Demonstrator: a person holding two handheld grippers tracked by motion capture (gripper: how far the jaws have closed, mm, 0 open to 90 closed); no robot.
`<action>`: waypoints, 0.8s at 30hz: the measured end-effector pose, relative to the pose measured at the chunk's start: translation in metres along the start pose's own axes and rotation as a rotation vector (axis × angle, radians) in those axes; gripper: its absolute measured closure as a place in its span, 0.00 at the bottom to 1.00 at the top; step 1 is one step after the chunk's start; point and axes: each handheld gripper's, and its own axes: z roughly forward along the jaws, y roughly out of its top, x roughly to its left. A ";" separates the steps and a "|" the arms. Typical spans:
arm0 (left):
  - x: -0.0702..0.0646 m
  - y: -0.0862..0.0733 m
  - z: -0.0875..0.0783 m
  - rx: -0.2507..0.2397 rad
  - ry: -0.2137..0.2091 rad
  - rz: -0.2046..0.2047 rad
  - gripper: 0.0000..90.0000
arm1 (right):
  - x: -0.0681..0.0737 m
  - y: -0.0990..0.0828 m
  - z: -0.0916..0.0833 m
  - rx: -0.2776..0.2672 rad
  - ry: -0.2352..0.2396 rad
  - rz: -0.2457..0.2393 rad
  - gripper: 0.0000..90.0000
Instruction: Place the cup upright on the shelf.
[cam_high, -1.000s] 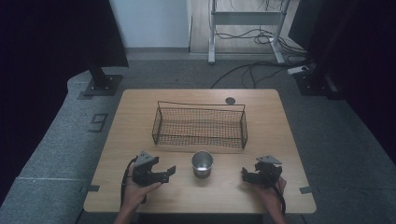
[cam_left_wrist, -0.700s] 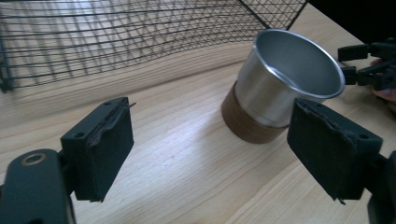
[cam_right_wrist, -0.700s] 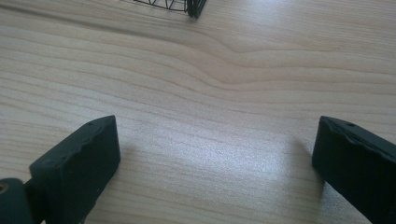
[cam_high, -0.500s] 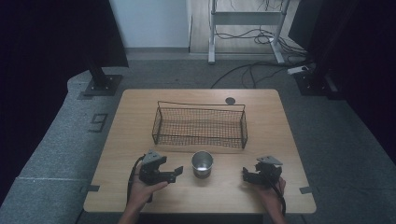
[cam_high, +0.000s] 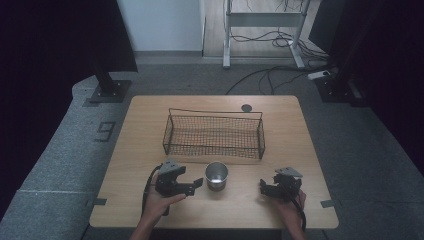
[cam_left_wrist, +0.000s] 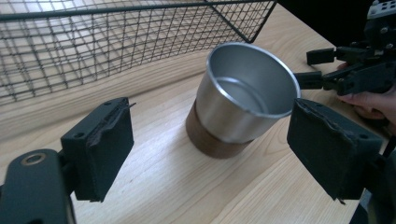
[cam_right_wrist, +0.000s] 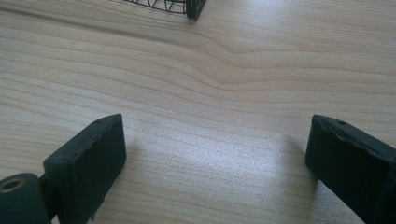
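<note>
A steel cup (cam_high: 216, 175) with a brown base stands upright on the wooden table, just in front of the black wire basket (cam_high: 214, 134). My left gripper (cam_high: 194, 185) is open, its tips close to the cup's left side. In the left gripper view the cup (cam_left_wrist: 240, 98) sits a little beyond the two spread pads, empty inside. My right gripper (cam_high: 265, 187) rests near the table's front right, open, with bare wood between its pads (cam_right_wrist: 88, 165).
The wire basket (cam_left_wrist: 107, 42) looks empty and spans the table's middle. A small dark disc (cam_high: 246, 107) lies behind it. The table's front edge (cam_high: 210, 224) is close under both hands. Stands and cables occupy the floor beyond.
My left gripper has moved right and forward toward the cup, from about a hand's width away to almost beside it. The right gripper has stayed put.
</note>
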 end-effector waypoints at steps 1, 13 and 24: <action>-0.001 0.001 0.001 -0.002 -0.003 0.002 0.17 | 0.000 0.000 0.000 -0.002 -0.001 0.000 0.06; -0.011 0.007 0.007 -0.001 -0.024 0.022 0.16 | 0.000 0.000 0.000 -0.002 -0.001 0.000 0.06; -0.018 0.011 0.017 0.011 -0.030 0.047 0.13 | 0.000 0.000 0.000 -0.002 0.000 0.000 0.06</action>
